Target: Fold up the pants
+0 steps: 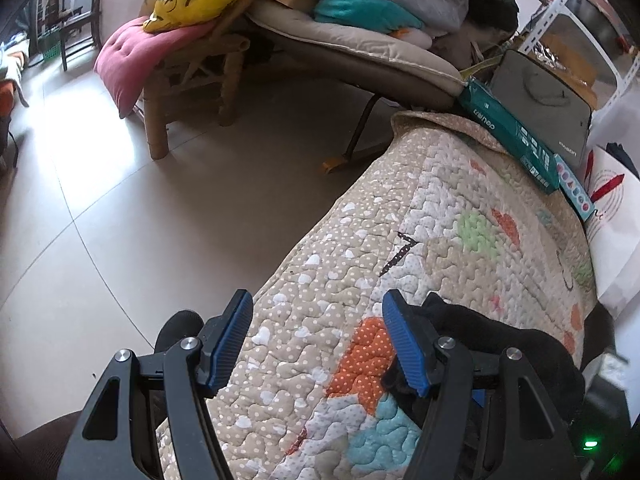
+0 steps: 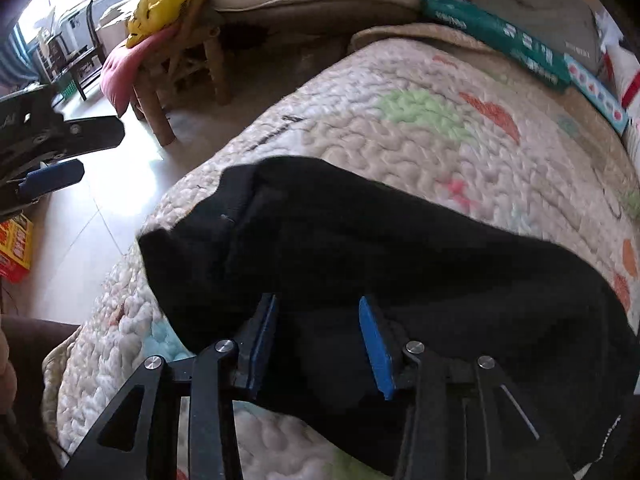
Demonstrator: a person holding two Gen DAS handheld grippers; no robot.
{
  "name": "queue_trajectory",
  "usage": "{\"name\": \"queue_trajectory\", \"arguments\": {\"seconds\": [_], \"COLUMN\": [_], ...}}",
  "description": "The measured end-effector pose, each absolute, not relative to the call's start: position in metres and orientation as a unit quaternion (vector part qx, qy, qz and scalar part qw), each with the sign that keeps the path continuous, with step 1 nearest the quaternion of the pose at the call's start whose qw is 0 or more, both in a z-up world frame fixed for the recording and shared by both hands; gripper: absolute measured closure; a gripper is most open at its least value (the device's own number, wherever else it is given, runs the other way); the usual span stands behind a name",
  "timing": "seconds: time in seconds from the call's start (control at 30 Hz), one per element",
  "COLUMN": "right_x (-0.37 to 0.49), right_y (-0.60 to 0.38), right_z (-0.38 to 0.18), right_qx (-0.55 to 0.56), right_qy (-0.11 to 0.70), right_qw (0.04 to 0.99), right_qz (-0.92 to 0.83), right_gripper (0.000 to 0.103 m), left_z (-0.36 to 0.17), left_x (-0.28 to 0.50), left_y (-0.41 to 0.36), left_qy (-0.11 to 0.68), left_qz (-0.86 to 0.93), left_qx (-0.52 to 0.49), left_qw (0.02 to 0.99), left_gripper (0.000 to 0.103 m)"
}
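Black pants [image 2: 360,264] lying on the quilted bed [image 2: 400,128], long axis running from the near right to the far left edge, narrower end toward the floor [image 2: 100,208]. Right tool [image 2: 318,344] spread wide, pads astride the fabric, gripping nothing. Left tool [image 1: 316,344] wide open over bare quilt, pants just beside its right pad.

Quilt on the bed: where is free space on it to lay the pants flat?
The quilt is bare between the black pants and the green box at the far edge, and also left of the pants toward the floor-side border. It is crowded along that far edge, with the box and a grey case.
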State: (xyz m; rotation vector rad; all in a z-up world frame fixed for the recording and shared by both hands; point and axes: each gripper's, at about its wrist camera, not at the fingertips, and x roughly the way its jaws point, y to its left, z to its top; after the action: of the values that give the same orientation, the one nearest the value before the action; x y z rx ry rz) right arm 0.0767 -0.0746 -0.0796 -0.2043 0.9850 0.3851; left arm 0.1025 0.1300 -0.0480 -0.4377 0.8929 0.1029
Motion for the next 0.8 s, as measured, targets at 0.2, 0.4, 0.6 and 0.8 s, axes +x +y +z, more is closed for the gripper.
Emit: {"name": "queue_trajectory", "arguments": {"seconds": [0.2,0.4,0.6,0.8], "right_x": [0.070,0.093,0.143,0.182], "right_y": [-0.121,-0.168,-0.119,-0.055], "right_z": [-0.051,-0.035,-0.030,-0.057], "right_qx": [-0.056,-0.047,-0.065,-0.110], "right_qy": [0.446,0.449,0.476,0.529], "right_qw": [0.870,0.872,0.828,0.766], "right_qz": [0.203,0.191,0.290,0.349], "right_gripper": [0.055,0.048,0.037,0.036], "left_z": [-0.058,-0.073,-0.072,-0.093], "left_x": [0.101,0.086,0.084,0.093], "left_y": [0.122,0.118,0.100,0.091], "left_qy": [0.443,0.448,0.434,0.474], "left_qz": [0.031,0.046,0.001,-0.023], "left_qx": [-0.208,-0.233,-0.259,-0.260], "left_qw": [0.871,0.862,0.863,0.841], "left_gripper": [0.036,0.036,0.036,0.036]}}
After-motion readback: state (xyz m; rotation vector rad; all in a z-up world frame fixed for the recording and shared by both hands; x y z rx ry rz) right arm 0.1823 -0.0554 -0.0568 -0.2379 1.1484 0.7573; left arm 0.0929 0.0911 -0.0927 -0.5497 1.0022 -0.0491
